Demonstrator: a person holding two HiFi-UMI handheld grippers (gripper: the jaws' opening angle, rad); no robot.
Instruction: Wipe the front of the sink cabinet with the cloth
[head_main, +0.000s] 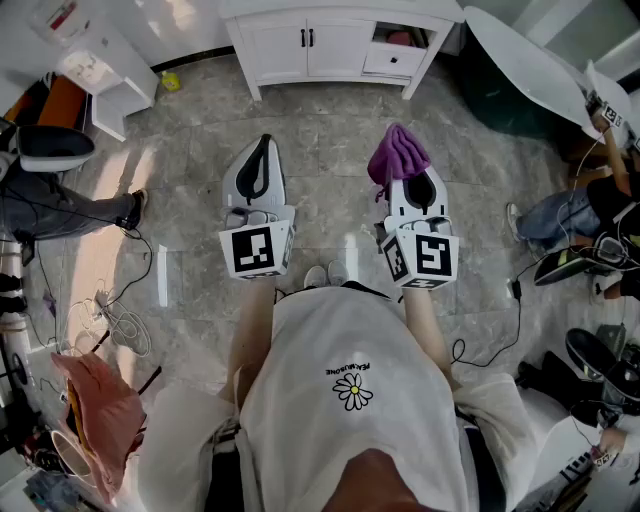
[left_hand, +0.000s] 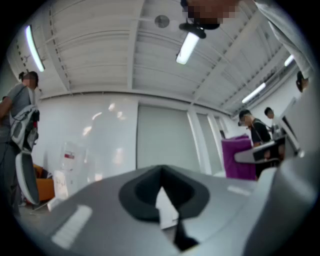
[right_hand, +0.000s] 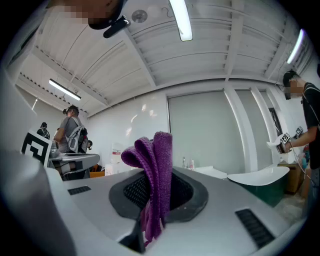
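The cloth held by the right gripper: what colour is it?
Purple; the cloth shows best in the right gripper view.

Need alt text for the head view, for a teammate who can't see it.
The right gripper is shut on a purple cloth, held out over a grey tiled floor beside the shut, empty left gripper. The white sink cabinet stands ahead at the top of the frame, not yet touched.

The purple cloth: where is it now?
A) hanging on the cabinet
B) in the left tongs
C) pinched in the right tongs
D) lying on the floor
C: the purple cloth sticks up from between the right tongs, shut on it.
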